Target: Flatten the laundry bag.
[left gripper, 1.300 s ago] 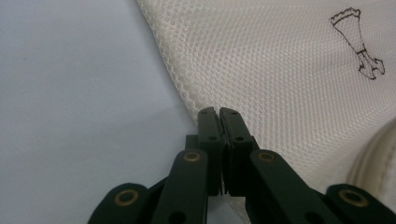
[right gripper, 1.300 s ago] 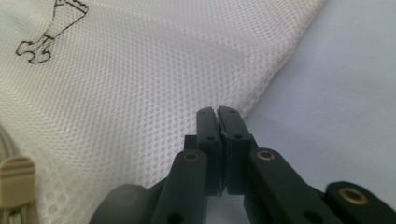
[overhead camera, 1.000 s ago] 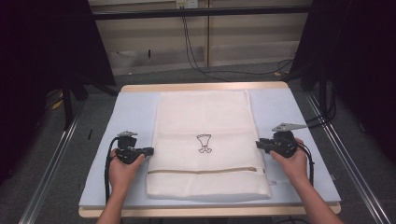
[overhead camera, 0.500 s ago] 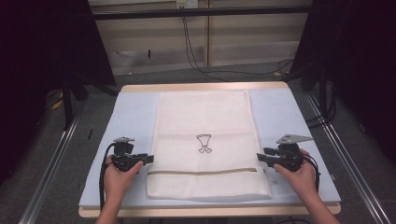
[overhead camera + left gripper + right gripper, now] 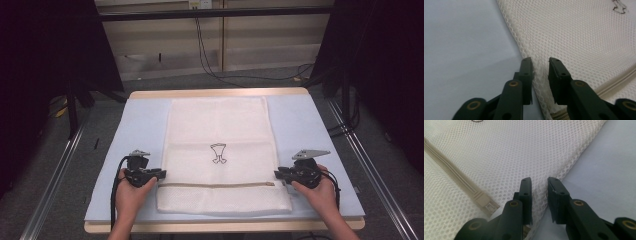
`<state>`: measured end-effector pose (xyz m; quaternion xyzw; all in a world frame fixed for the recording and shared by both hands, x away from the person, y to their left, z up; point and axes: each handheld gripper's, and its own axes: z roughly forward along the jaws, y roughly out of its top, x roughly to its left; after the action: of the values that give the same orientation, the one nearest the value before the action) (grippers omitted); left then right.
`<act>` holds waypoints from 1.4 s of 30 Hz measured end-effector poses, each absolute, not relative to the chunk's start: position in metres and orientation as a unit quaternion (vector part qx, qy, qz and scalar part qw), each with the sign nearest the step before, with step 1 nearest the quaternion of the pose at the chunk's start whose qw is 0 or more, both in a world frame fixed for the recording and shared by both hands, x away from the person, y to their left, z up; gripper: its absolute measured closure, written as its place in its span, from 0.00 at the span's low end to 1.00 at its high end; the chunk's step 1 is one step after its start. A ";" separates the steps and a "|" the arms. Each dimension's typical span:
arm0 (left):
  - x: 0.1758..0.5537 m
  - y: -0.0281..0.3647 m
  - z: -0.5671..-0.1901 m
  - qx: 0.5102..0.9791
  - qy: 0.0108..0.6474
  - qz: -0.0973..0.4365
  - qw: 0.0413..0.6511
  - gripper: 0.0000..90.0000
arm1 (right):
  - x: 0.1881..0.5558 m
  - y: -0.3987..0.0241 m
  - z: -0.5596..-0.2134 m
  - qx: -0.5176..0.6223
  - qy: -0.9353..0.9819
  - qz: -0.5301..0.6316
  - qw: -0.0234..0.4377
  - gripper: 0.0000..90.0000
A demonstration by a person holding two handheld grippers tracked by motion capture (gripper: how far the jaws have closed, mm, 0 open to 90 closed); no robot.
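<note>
White mesh bag (image 5: 220, 155) laid flat on the pale blue mat (image 5: 145, 120), zipper (image 5: 215, 184) toward the person. Its side edges are straddled by the left gripper (image 5: 161, 173) and right gripper (image 5: 278, 173), jaws just narrowed, slightly parted, not clamped.

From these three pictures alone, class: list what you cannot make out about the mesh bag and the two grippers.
- Mesh bag: the black mark is too small in the high view, cut off in both gripper views.
- Left gripper, right gripper: whether the pads pinch the bag's edge; the jaws themselves hide the contact.
</note>
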<state>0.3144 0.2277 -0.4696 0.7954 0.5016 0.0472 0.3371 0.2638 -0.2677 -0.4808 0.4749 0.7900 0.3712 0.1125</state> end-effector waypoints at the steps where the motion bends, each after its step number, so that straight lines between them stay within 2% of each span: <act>1: 0.314 0.226 -0.470 0.802 0.492 0.056 0.333 0.84 | 0.263 -0.267 -0.481 0.474 0.791 0.369 0.114 0.84; 4: 0.314 0.224 -0.470 0.798 0.500 0.049 0.333 0.94 | 0.263 -0.267 -0.480 0.470 0.793 0.371 0.115 0.89; 8: 0.317 0.225 -0.468 0.798 0.505 0.044 0.326 0.98 | 0.262 -0.266 -0.480 0.467 0.795 0.369 0.122 0.93; 30: 0.315 0.233 -0.464 0.789 0.516 0.043 0.330 0.98 | 0.263 -0.267 -0.479 0.458 0.795 0.381 0.117 0.95; 33: 0.315 0.233 -0.462 0.781 0.518 0.052 0.346 0.95 | 0.262 -0.268 -0.477 0.456 0.790 0.391 0.122 0.89; 38: 0.312 0.230 -0.452 0.769 0.519 0.068 0.367 0.81 | 0.257 -0.272 -0.470 0.444 0.787 0.403 0.145 0.83; 42: 0.311 0.224 -0.448 0.772 0.512 0.050 0.373 0.76 | 0.253 -0.274 -0.469 0.433 0.788 0.411 0.151 0.84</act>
<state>0.3108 0.2242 -0.4481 0.7720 0.5125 0.0496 0.3728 0.2532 -0.2745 -0.4693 0.4331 0.7881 0.4105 0.1509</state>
